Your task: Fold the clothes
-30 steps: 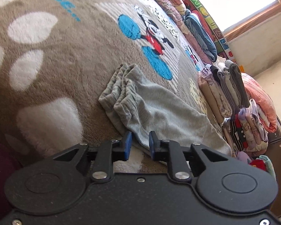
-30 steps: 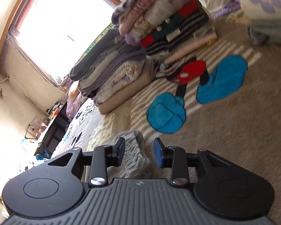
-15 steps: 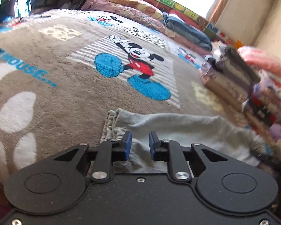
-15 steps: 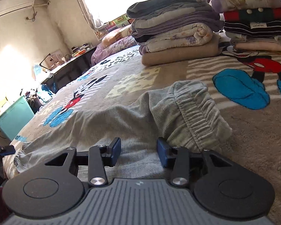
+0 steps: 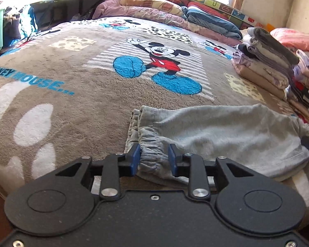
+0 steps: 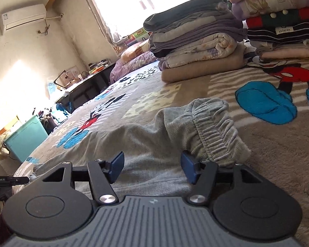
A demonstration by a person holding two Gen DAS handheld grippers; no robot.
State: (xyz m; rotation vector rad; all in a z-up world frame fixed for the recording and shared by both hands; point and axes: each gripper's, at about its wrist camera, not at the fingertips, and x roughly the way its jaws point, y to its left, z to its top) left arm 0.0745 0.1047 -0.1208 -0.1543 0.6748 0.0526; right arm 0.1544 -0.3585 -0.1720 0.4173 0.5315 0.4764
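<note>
A pair of grey sweatpants (image 5: 216,131) lies folded lengthwise on the brown Mickey Mouse blanket (image 5: 82,78). My left gripper (image 5: 154,159) is open, its blue pads on either side of the elastic waistband at the near edge. In the right wrist view the same pants (image 6: 154,140) stretch leftward, with a gathered elastic end (image 6: 214,131) at the right. My right gripper (image 6: 152,167) is open wide, low over the grey cloth just beside that end. Neither gripper holds anything.
Stacks of folded clothes (image 6: 197,41) (image 5: 265,61) stand on the bed beyond the pants. Rolled quilts and pillows (image 5: 154,8) line the far edge. A teal bin (image 6: 24,138) and a dark desk (image 6: 86,90) stand beside the bed.
Both grippers have come down and levelled at the pants. The left jaws opened wider around the waistband. The right jaws opened wider over the cloth.
</note>
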